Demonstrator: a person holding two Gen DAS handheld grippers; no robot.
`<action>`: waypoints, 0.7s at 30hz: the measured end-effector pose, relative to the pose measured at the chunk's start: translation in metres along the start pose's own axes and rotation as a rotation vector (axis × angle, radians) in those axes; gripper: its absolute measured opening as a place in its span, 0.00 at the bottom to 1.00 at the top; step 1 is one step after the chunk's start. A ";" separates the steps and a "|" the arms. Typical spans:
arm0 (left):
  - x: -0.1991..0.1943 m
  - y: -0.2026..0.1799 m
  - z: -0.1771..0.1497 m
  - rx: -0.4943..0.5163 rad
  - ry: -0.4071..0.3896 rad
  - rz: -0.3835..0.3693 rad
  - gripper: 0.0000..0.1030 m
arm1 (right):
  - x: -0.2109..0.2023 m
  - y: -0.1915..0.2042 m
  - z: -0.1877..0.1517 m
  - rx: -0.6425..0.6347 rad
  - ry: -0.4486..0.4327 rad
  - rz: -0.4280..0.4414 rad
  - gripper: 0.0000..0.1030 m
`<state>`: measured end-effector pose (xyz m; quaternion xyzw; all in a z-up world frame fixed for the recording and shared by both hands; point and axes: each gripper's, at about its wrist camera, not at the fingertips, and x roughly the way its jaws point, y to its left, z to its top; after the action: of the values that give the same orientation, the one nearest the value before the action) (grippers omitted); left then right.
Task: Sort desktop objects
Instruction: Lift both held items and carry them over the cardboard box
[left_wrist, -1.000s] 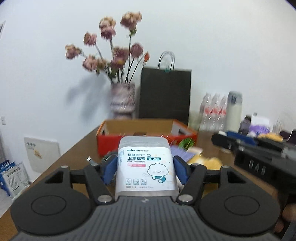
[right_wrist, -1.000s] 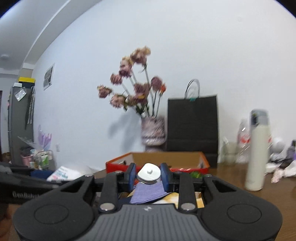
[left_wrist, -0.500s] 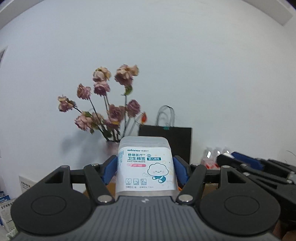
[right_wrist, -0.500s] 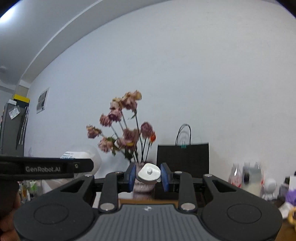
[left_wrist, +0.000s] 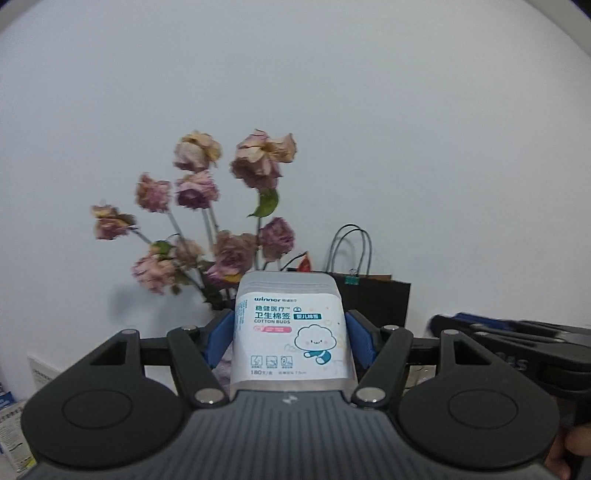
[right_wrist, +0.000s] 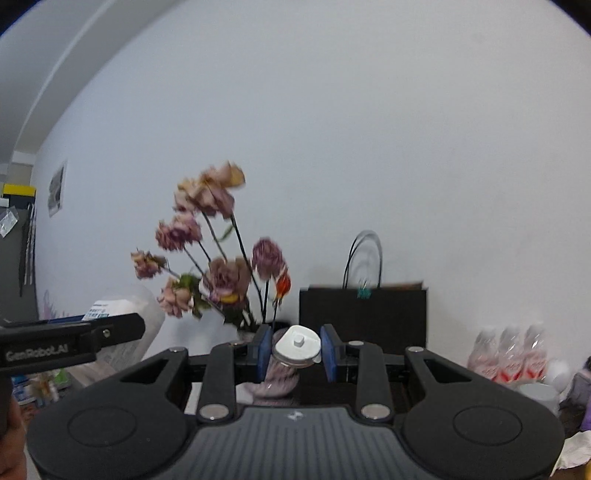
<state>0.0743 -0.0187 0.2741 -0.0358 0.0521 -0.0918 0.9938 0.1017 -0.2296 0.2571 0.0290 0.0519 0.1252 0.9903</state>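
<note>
While both cameras look out level at a white wall, the nearest thing in the left wrist view is the left gripper (left_wrist: 290, 334), its blue pads (left_wrist: 218, 339) pressed against the two sides of a cotton buds box (left_wrist: 290, 328). That box is a translucent plastic tub with a white label showing a cloud cartoon, held upright between the fingers; its contents cannot be made out through the label. At the right edge of the same view the other tool's dark body crosses the frame.

From the right wrist view, the right gripper (right_wrist: 296, 349) has closed to a narrow gap on a small white cap (right_wrist: 297, 345), a round piece with a short stub on top, tilted slightly between the blue pads. At the left, the left gripper's arm reaches in, with the tub showing pale behind it.

Farther back stands a patterned vase (right_wrist: 277, 380) holding dried roses (left_wrist: 207, 221), pink and faded, on long stems. Just beside it to the right is a black paper bag (right_wrist: 364, 317) with thin loop handles and a small teal clip at its top edge; what it holds is hidden. Near the right edge, a pack of water bottles (right_wrist: 508, 354) sits against the wall.
</note>
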 end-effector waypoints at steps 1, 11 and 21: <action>0.010 0.000 0.008 0.013 0.012 -0.003 0.65 | 0.011 -0.001 0.008 -0.013 0.030 -0.001 0.27; 0.153 0.027 0.010 -0.015 0.481 0.012 0.65 | 0.137 -0.032 0.041 -0.011 0.485 0.051 0.27; 0.258 0.059 -0.071 -0.050 0.876 0.070 0.65 | 0.251 -0.047 -0.034 0.038 0.894 -0.016 0.27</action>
<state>0.3289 -0.0127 0.1740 -0.0156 0.4720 -0.0632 0.8792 0.3509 -0.2108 0.1960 -0.0102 0.4772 0.1167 0.8710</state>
